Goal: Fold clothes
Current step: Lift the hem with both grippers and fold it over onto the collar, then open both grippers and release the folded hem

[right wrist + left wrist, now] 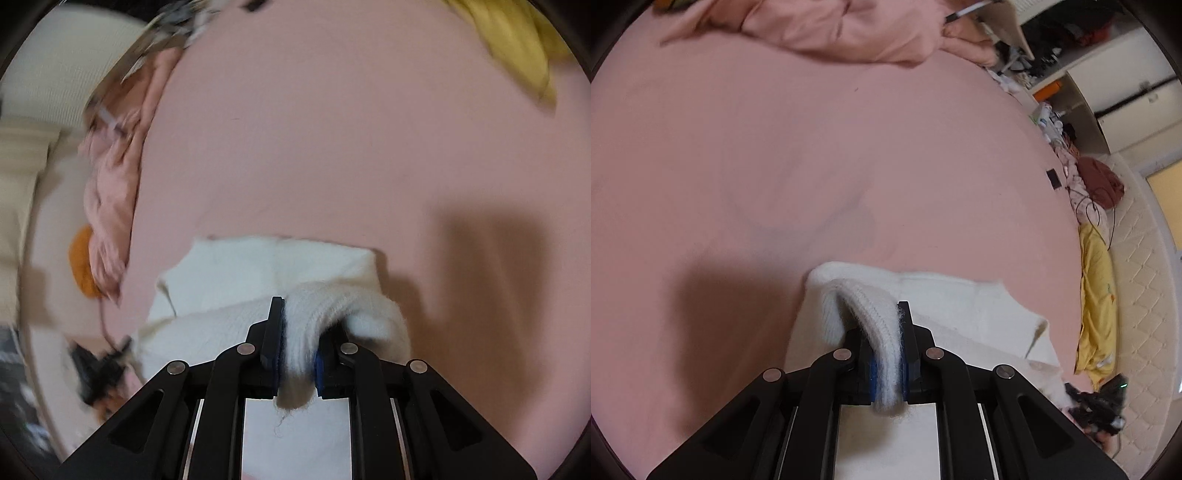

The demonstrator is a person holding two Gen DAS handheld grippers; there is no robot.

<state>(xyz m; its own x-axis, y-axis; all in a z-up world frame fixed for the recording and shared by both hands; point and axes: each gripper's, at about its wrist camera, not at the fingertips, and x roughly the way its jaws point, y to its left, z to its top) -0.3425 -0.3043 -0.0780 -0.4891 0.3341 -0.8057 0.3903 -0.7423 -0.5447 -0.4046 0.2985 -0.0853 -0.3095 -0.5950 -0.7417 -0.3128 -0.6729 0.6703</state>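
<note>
A white fuzzy knitted garment (960, 306) lies on the pink bed sheet (775, 147), folded over on itself near the bottom of both views. My left gripper (886, 354) is shut on a ribbed edge of the white garment, which bulges up between the blue pads. In the right wrist view the same white garment (258, 266) spreads ahead, and my right gripper (298, 350) is shut on another thick fold of it, with frayed threads hanging below the pads. Both grippers point down at the pink sheet (332, 147).
A crumpled pink blanket (831, 26) lies at the far end of the bed. A yellow cloth (1097, 295) and dark red garment (1100, 181) sit at the right bed edge, beside cables and white shelves (1108, 85). An orange object (83, 262) sits left of the pink bedding (110, 206).
</note>
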